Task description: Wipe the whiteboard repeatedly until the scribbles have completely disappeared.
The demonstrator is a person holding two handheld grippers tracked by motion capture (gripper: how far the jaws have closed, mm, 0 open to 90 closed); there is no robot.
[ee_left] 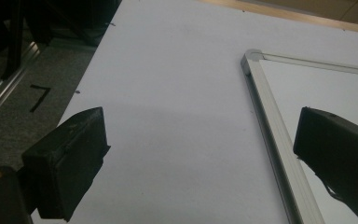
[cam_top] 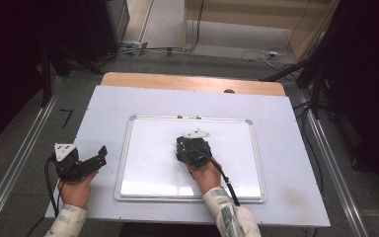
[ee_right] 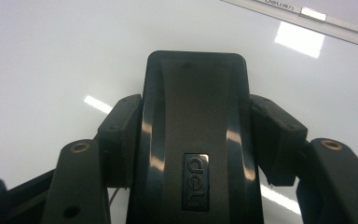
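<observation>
Grey carpet floor [cam_top: 24, 123] with loose cables surrounds the table [cam_top: 286, 148], whose top is a smooth, matte, pale sheet with a strip of light wood [cam_top: 192, 81] showing along its far edge. Flat in the middle of the table lies a rectangular whiteboard [cam_top: 148, 163]: a glossy white face that throws back the ceiling lights, framed in thin silver metal with rounded corner caps.

On that board, towards its centre, I hold a black plastic whiteboard eraser [ee_right: 196, 140], oblong with rounded corners, a shiny curved back and a small raised brand plate. My right gripper [cam_top: 192, 148] is clamped on it, one black pad pressed to each long side, the eraser resting against the board's face.

My left gripper [cam_top: 101, 153] sits above the bare table just left of the whiteboard's frame, its two blocky black jaws spread wide apart with nothing between them.
</observation>
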